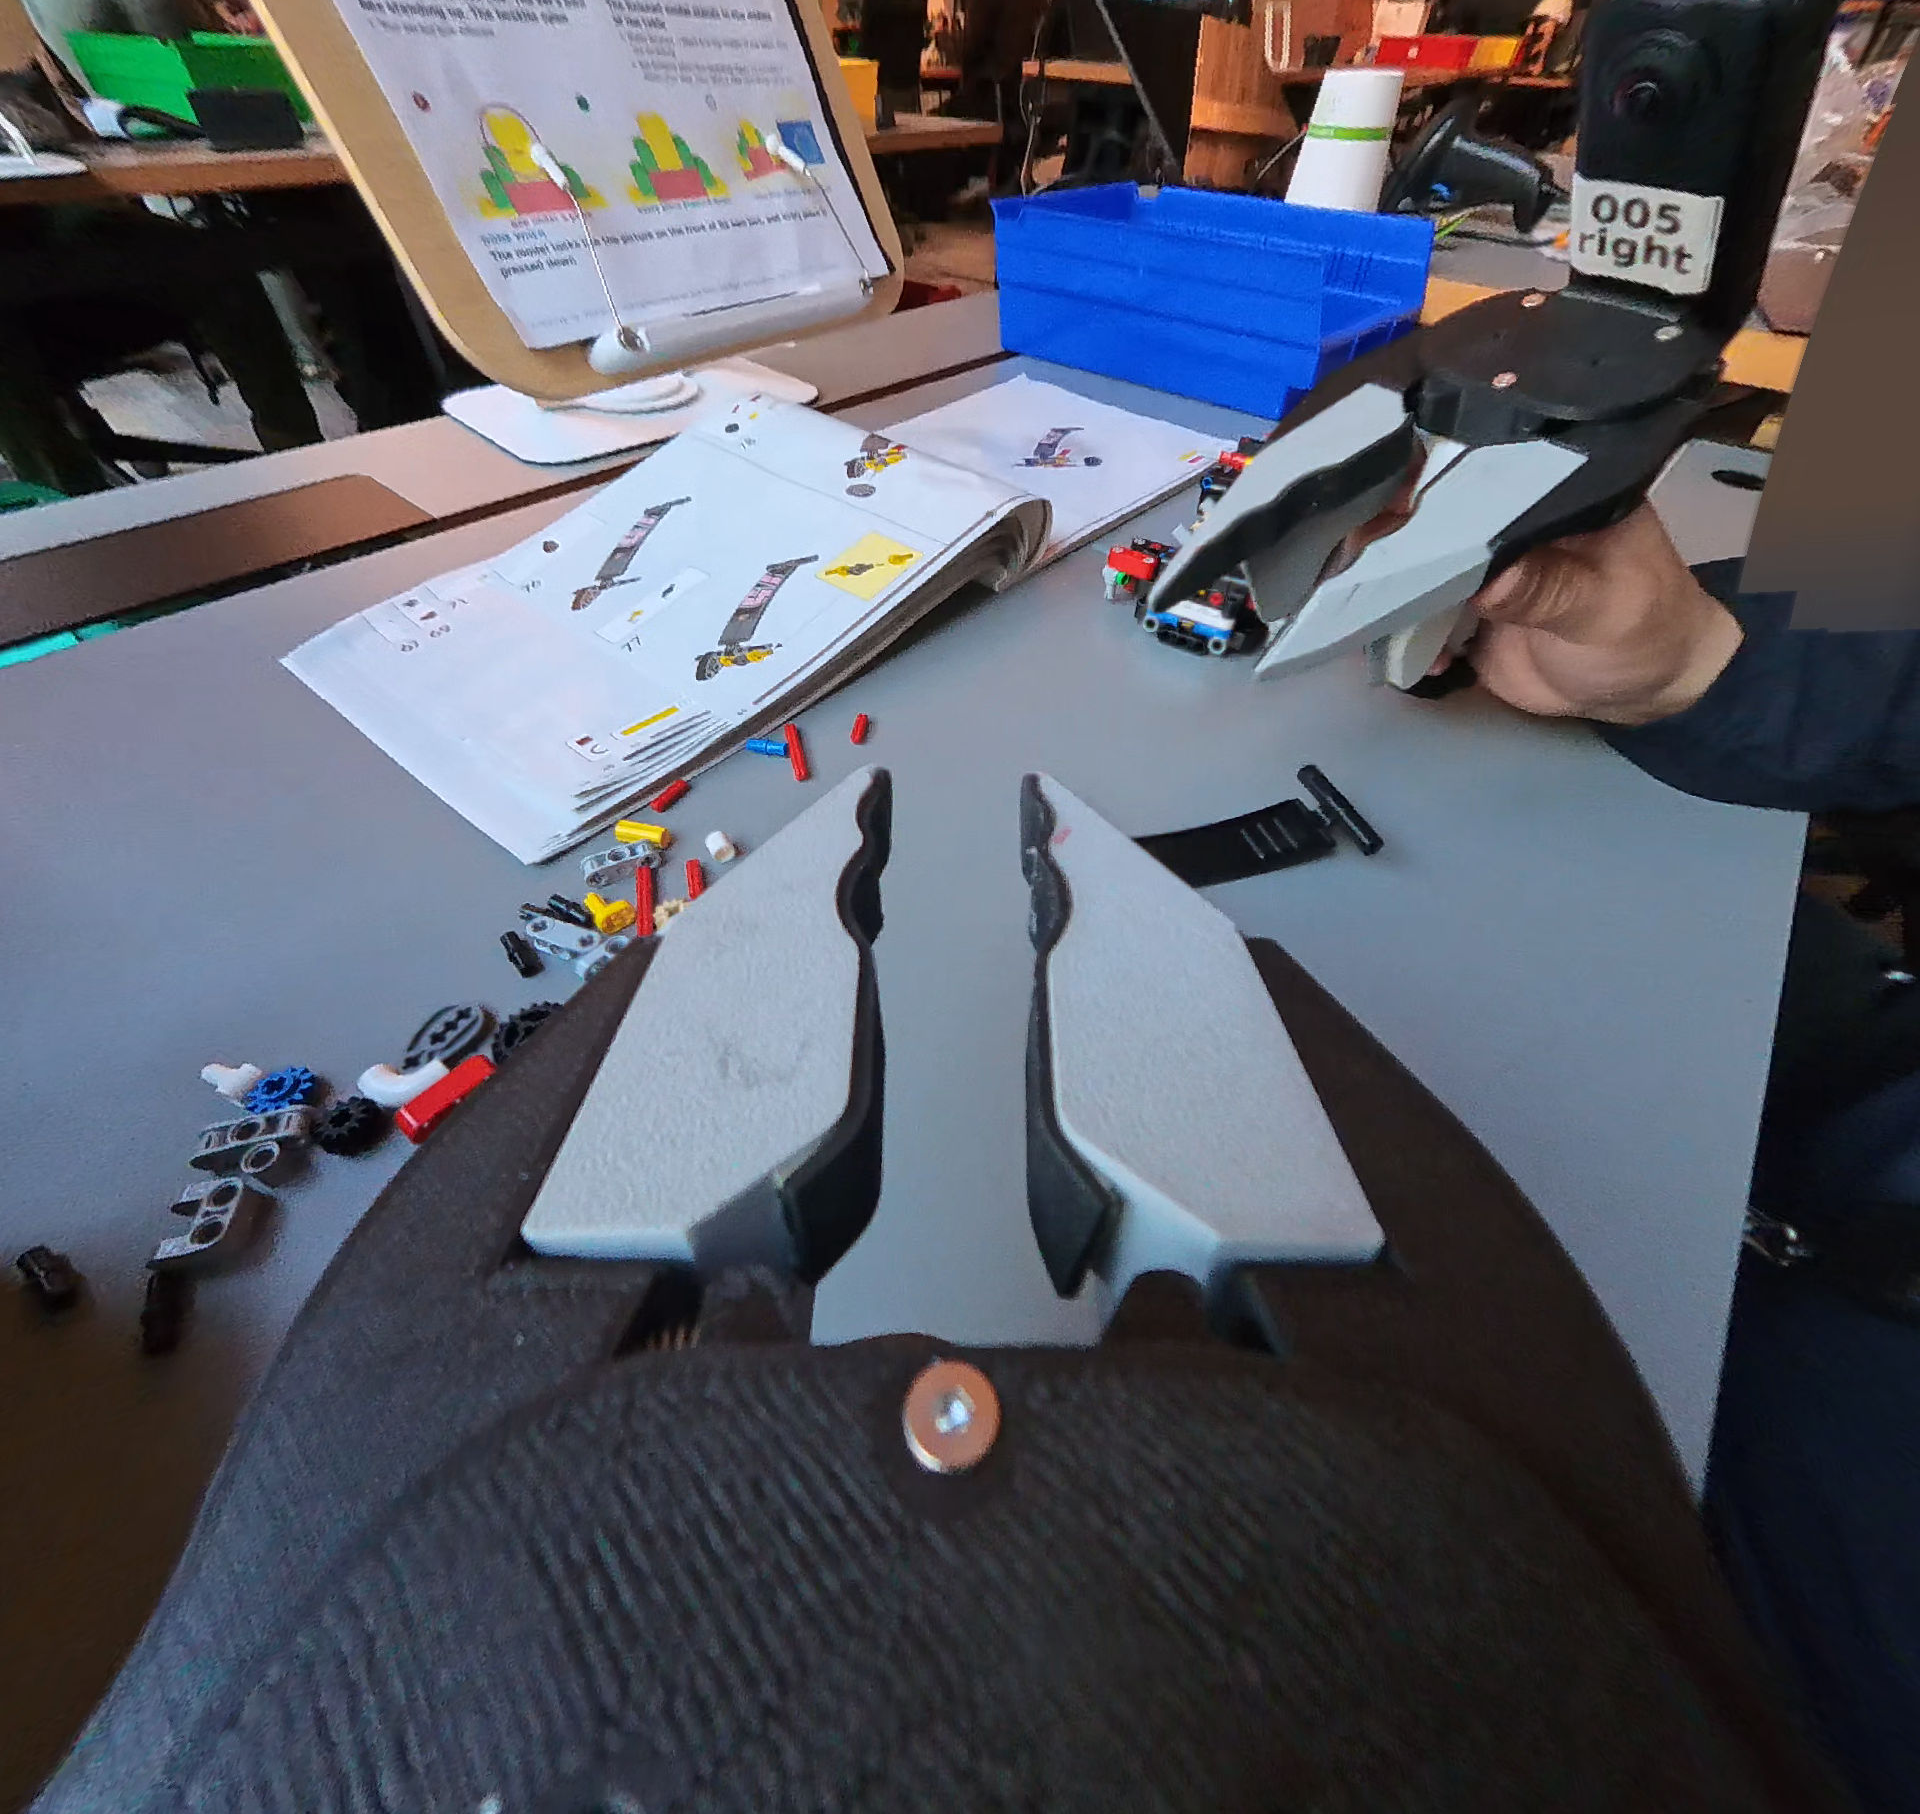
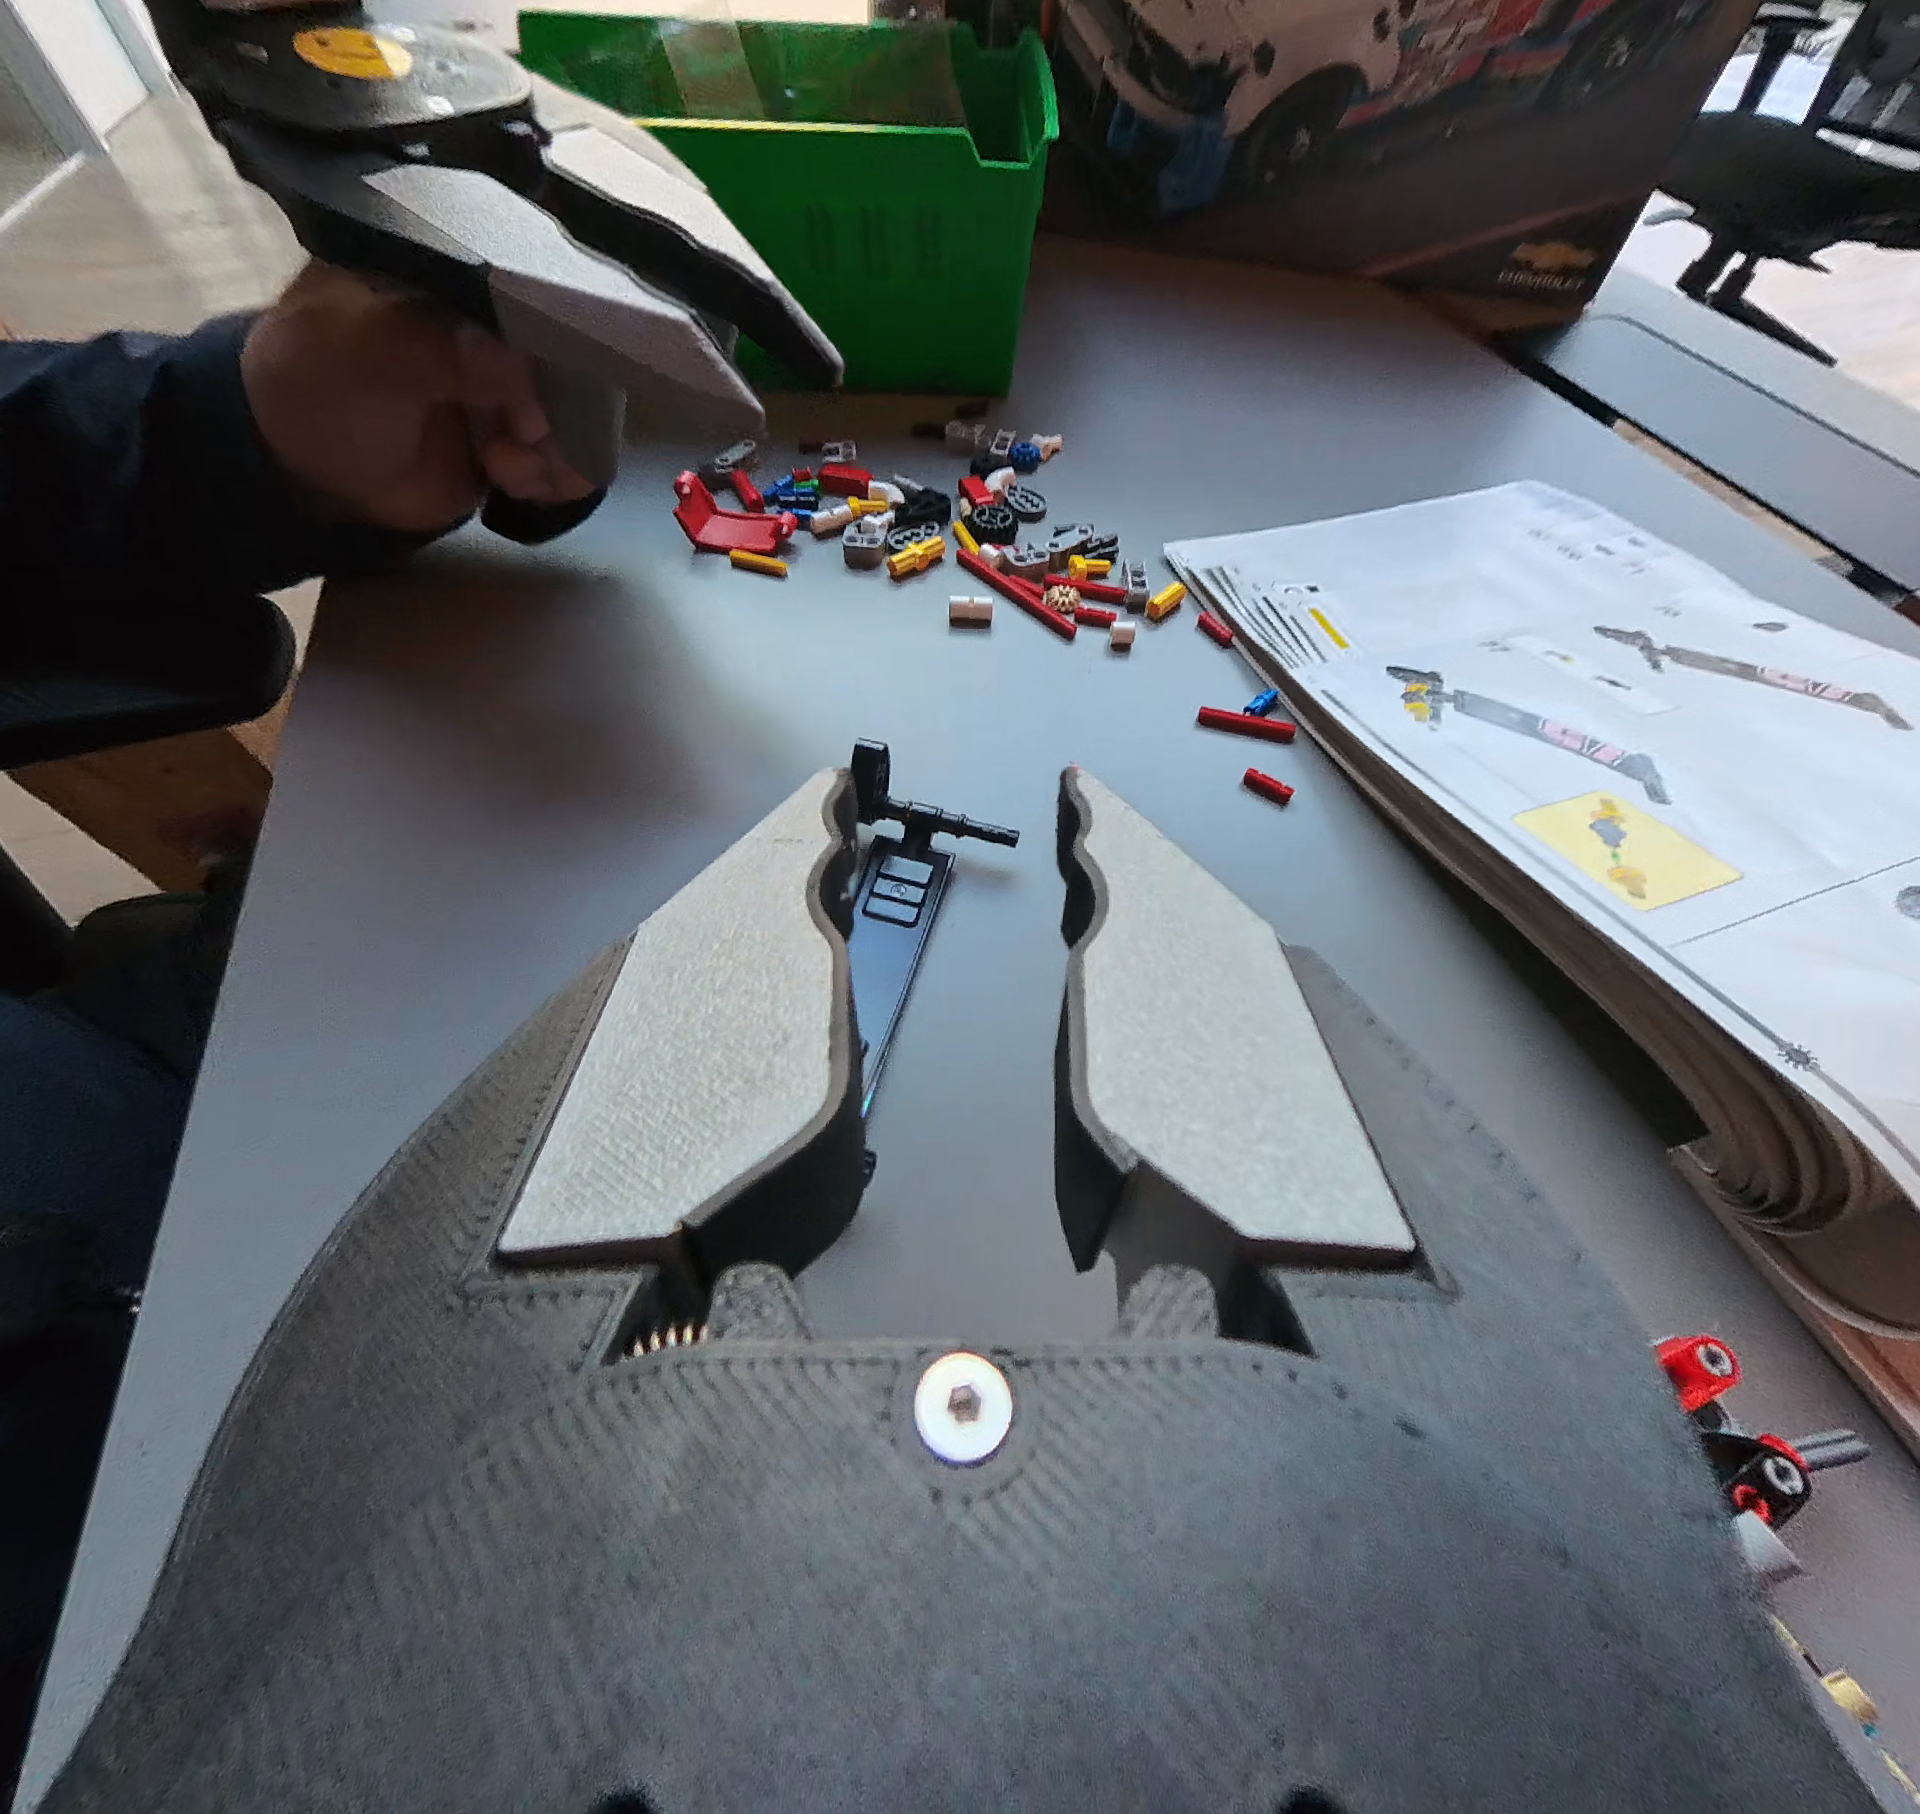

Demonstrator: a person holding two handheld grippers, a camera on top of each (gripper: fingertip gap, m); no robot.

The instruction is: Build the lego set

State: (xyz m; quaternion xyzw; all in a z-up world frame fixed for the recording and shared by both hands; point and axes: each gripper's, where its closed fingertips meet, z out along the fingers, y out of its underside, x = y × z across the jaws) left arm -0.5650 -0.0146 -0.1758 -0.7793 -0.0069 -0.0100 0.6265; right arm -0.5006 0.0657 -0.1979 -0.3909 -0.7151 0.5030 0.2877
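The long black strip with a cross-pin at its end (image 2: 899, 891) lies flat on the grey table (image 2: 520, 725). I see it through the gap of my right gripper (image 2: 961, 788). It sits closer to that view's left finger (image 2: 727, 985), but the left wrist view shows it well clear of that gripper, out on bare table (image 1: 1247, 834). So the right jaws stand apart with nothing in them. In the left wrist view they hover just over a small, partly built model (image 1: 1195, 611) in black, blue and red, and I can't tell whether a fingertip touches it.

My left gripper (image 1: 956, 788) is also spread and holds nothing; only tabletop shows between its fingers. Just beside its left finger there's a scatter of small plastic building pieces (image 1: 603, 891): red rods, yellow and grey connectors, black gears and a blue one.

An open instruction booklet (image 1: 675, 601) lies beyond the pieces, with a few red pins and a blue one along its near edge. A blue bin (image 1: 1195, 289) stands behind the booklet, next to a wooden stand carrying a printed sheet (image 1: 582, 123). The right wrist view shows a green bin (image 2: 862, 237) past the scatter and a big cardboard box with a car pictured on it (image 2: 1351, 81). The room behind looks like an open workshop, with other desks and office chairs.
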